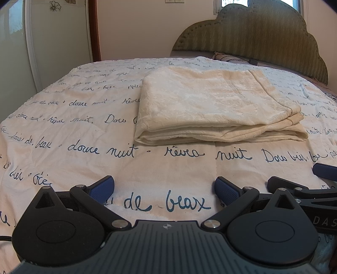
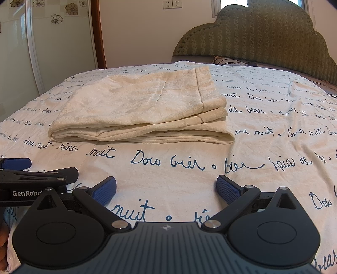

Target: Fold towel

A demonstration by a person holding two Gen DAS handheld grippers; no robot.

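A cream towel [image 1: 217, 105] lies folded into a thick rectangle on the bed, its stacked layers facing me; the right wrist view shows the towel [image 2: 139, 109] left of centre. My left gripper [image 1: 164, 189] hovers low over the bedspread, well short of the towel, open with nothing between its blue pads [image 1: 103, 188]. My right gripper [image 2: 166, 188] is beside it at the same height, open and empty too. Each gripper shows at the edge of the other's view: the right gripper [image 1: 316, 183] and the left gripper [image 2: 27, 175].
A white bedspread [image 1: 84, 134] with blue handwritten words covers the bed. A green padded headboard [image 1: 263, 35] and a pillow stand behind the towel. A white wardrobe door [image 2: 52, 42] and wooden door frame are at the left. Wall sockets [image 2: 172, 4] sit above.
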